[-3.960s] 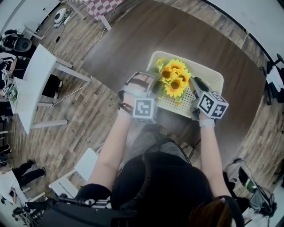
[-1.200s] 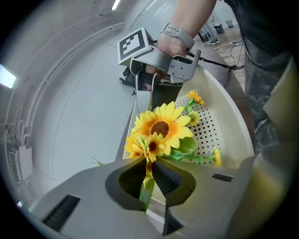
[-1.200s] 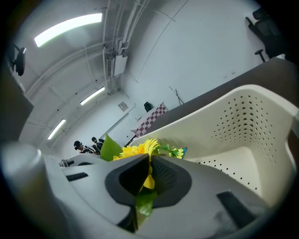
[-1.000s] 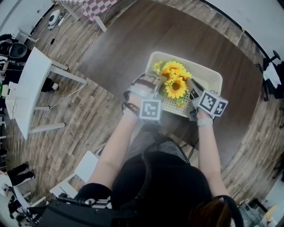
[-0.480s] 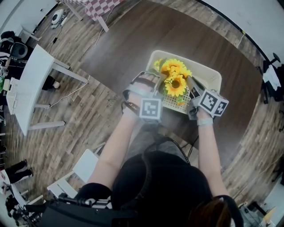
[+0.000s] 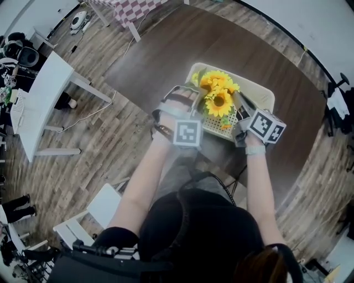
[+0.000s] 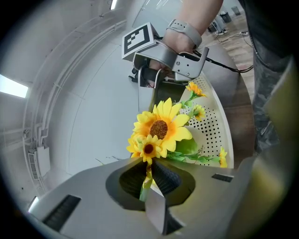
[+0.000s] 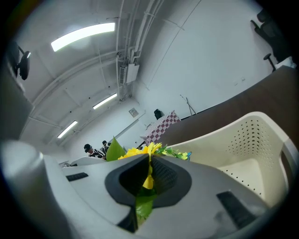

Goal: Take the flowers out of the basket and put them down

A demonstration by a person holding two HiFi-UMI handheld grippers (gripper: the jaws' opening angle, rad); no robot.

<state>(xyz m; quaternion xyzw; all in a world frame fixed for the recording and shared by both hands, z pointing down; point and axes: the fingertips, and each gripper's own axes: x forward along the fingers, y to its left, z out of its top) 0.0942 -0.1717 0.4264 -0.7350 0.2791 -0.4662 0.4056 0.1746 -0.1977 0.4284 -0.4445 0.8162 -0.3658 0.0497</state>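
A bunch of yellow sunflowers (image 6: 217, 95) with green leaves hangs over the cream perforated basket (image 6: 260, 91) on the dark table. My left gripper (image 6: 194, 105) comes at the bunch from the left and my right gripper (image 6: 237, 103) from the right. In the left gripper view the left gripper (image 7: 148, 175) is shut on a thin stem just below the sunflowers (image 7: 161, 128), with the basket (image 7: 212, 135) behind and the right gripper (image 7: 156, 91) opposite. In the right gripper view the right gripper (image 8: 149, 179) is shut on a yellow petal and green leaf of the sunflowers (image 8: 140, 150), beside the basket (image 8: 261, 140).
The basket stands near the front edge of a round dark brown table (image 6: 182, 50). A white table (image 6: 44, 105) is at the left, a checkered cloth (image 6: 133, 8) at the top, and a white seat (image 6: 105, 207) by the person's legs. People (image 8: 88, 149) stand far off.
Both grippers have risen a little with the sunflower bunch held between them, so the flowers sit higher over the basket. The basket has stayed in place.
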